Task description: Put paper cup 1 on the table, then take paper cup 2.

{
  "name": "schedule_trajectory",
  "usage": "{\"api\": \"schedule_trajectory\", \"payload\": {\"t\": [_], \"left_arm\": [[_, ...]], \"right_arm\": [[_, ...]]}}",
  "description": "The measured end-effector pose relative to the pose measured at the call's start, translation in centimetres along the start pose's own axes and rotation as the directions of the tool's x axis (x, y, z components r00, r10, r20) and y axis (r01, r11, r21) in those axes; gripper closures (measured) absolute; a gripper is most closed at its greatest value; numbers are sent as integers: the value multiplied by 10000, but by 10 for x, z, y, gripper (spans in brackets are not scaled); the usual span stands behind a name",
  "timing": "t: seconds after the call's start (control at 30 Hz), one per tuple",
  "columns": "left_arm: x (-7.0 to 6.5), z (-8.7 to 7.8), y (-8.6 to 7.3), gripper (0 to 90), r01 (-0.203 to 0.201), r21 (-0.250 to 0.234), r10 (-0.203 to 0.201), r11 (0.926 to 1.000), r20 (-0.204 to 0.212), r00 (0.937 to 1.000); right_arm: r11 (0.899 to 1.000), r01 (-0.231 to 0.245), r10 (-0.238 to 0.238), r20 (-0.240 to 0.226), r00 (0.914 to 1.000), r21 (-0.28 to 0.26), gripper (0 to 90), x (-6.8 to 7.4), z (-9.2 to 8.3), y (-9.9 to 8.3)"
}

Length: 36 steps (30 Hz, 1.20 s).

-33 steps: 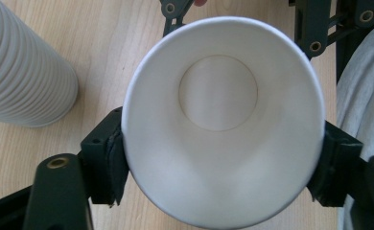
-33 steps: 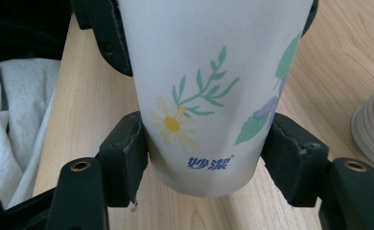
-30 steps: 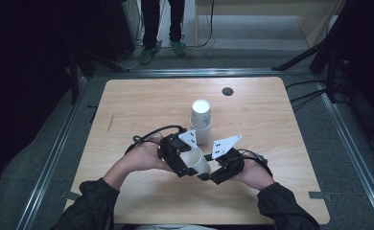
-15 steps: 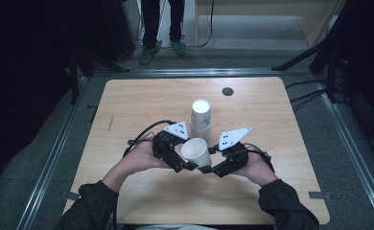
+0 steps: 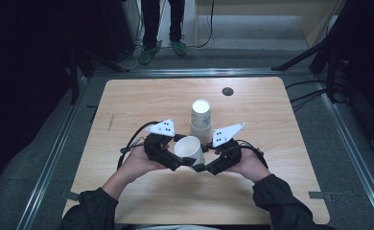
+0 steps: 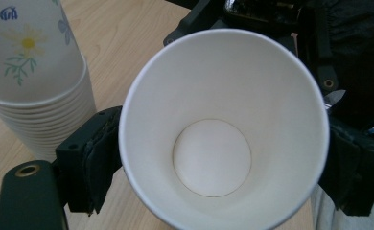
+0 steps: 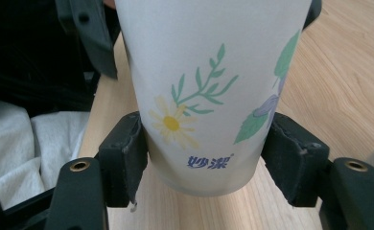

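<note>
While the single white paper cup printed with a daisy and green leaves (image 5: 190, 148) hangs between both hands just above the desk (image 5: 127, 105), the work looks like a handover or the freeing of one cup from the stack. It lies tipped, its open mouth turned toward the left claw (image 6: 223, 158) and its base toward the right claw (image 7: 209, 153). The right claw is clamped on the cup's lower wall, both black pads pressed against the paper near the printed base. The left claw's jaws stand on either side of the rim and have just been closing in after a wider spread; whether its pads actually press the rim I cannot tell, though the left pad sits very close. Just beyond, the upside-down stack of matching paper cups (image 5: 200, 117) stands on the desk, near the held cup but apart. Next, I judge, one claw must take a sure hold before the other lets go, gently enough not to crush the thin wall.
</note>
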<state>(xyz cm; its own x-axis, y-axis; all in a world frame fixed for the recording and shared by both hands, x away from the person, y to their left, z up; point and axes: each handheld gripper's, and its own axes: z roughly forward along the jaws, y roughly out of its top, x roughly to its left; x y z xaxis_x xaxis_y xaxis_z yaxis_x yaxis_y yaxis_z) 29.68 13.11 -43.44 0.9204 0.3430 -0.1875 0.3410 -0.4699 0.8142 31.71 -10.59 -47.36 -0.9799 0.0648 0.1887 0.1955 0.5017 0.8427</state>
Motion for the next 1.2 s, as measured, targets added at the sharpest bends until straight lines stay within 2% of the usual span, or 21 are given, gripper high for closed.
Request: {"api": "schedule_trajectory", "payload": {"t": [0.03, 0.1, 0.17, 0.23, 0.3, 0.37, 0.4, 0.43, 0.5, 0.57, 0.63, 0.73, 0.87, 1.03, 1.07, 1.13, 1.2], "left_arm": [[-1, 0, -1, 137, -73, -84, 71, 9999, -151, 9999], [-2, -2, -2, 152, -26, -260, 23, 9997, -131, 9999], [-1, -5, -5, 226, 138, -542, -140, 9984, -25, 9999], [-2, -7, -7, 233, 153, -673, -161, 9976, -108, 9998], [-3, -10, -7, 246, 86, -687, -100, 9976, -202, 9997], [-2, -12, -8, 254, 189, -717, -198, 9972, -109, 9997], [-2, -13, -8, 256, 198, -787, -211, 9967, -151, 9997], [-1, -15, -9, 257, 153, -762, -168, 9970, -196, 9997], [0, -18, -9, 258, 175, -829, -204, 9964, -349, 9992], [1, -22, -10, 257, -5, -708, -48, 9975, -757, 9971], [4, -26, -11, 257, -3, -660, -57, 9978, -912, 9958], [9, -34, -12, 257, -40, -689, -42, 9976, -1193, 9929], [21, -43, -17, 257, 182, -550, -264, 9983, -1524, 9880], [37, -53, -24, 257, 514, -576, -615, 9970, -1897, 9799], [41, -54, -26, 257, 571, -521, -668, 9970, -2083, 9758], [46, -56, -28, 257, 737, -443, -817, 9963, -2202, 9720], [51, -57, -30, 257, 803, -353, -864, 9961, -2402, 9669]], "right_arm": [[10000, 13, -13, -90, 10000, -43, 355, -1, 1, 1], [10000, 16, -17, -143, 9999, -33, 355, -2, 2, 2], [10000, 7, -7, -262, 9997, -9, 356, -2, 4, 4], [10000, 10, -10, -340, 9994, 0, 356, -3, 6, 5], [10000, 66, -67, -379, 9993, -22, 357, -2, 7, 7], [10000, -25, 21, -510, 9987, -74, 350, -3, 7, 7], [9999, -100, 97, -606, 9981, -48, 334, -3, 7, 7], [9999, -108, 107, -577, 9983, -24, 280, -3, 8, 7], [9996, -264, 265, -243, 9994, 56, 201, -4, 8, 7], [9992, -338, 329, 395, 9987, 231, 204, -4, 8, 6], [9985, -404, 381, 630, 9973, 362, 202, -4, 6, 5], [9981, -337, 268, 1293, 9912, 514, 201, -3, 2, 1], [9983, -292, 190, 1927, 9811, 504, 196, -4, -4, -3], [9980, -506, 416, 2087, 9771, 378, 218, -9, -10, -6], [9984, -454, 371, 2131, 9763, 343, 219, -10, -11, -6], [9988, -308, 213, 2285, 9733, 383, 224, -12, -13, -7], [9980, -363, 225, 2459, 9690, 520, 233, -13, -14, -8]]}}
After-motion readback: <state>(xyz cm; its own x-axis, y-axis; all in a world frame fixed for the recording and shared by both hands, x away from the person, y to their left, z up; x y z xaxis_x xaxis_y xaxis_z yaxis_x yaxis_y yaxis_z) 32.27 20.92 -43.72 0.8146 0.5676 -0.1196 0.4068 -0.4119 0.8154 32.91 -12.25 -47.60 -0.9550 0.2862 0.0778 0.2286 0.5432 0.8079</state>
